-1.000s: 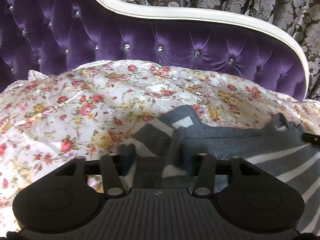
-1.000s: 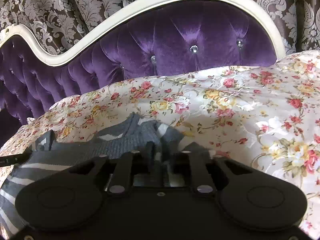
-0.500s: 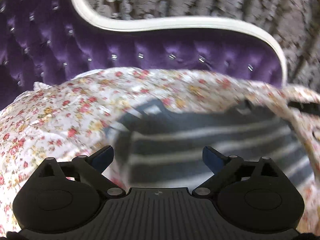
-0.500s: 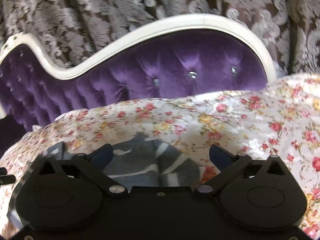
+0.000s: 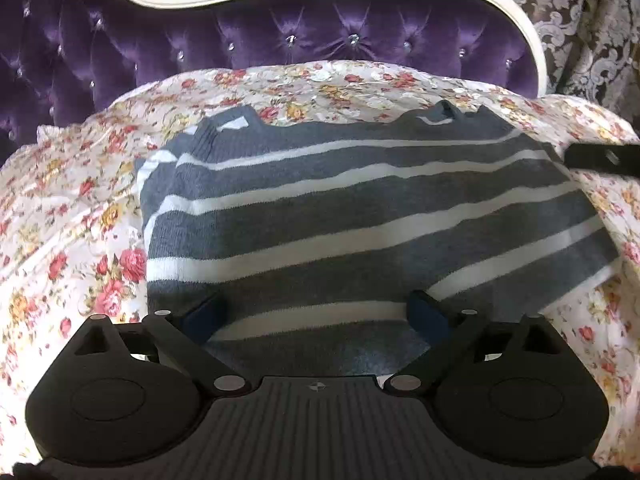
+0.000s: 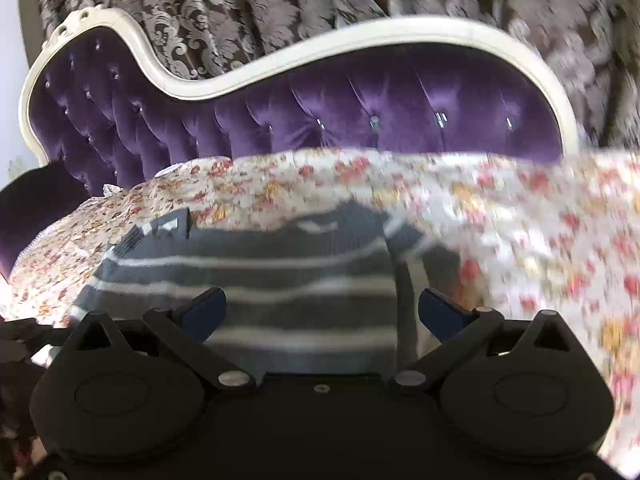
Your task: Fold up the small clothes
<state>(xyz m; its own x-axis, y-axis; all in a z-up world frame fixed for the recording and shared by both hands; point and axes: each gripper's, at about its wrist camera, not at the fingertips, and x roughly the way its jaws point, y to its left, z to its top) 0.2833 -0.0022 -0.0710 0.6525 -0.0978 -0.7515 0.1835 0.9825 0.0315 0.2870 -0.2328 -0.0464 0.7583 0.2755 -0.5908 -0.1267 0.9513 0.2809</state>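
A small grey knit garment with white stripes (image 5: pixel 360 216) lies spread flat on the floral sheet (image 5: pixel 72 208); it also shows in the right wrist view (image 6: pixel 256 280). My left gripper (image 5: pixel 316 312) is open and empty, hovering over the garment's near edge. My right gripper (image 6: pixel 322 308) is open and empty over the garment's right part; that view is blurred. A fingertip of the right gripper (image 5: pixel 600 158) shows at the right edge of the left wrist view, by the garment's far right corner.
A purple tufted headboard (image 5: pixel 320 36) with a cream frame (image 6: pixel 360 40) rises behind the sheet (image 6: pixel 520 216). Patterned curtains (image 6: pixel 280 0) hang behind it.
Both grippers were shut on the garment's far corners a second ago. They opened, let the cloth go and drew back toward me. The garment now lies flat.
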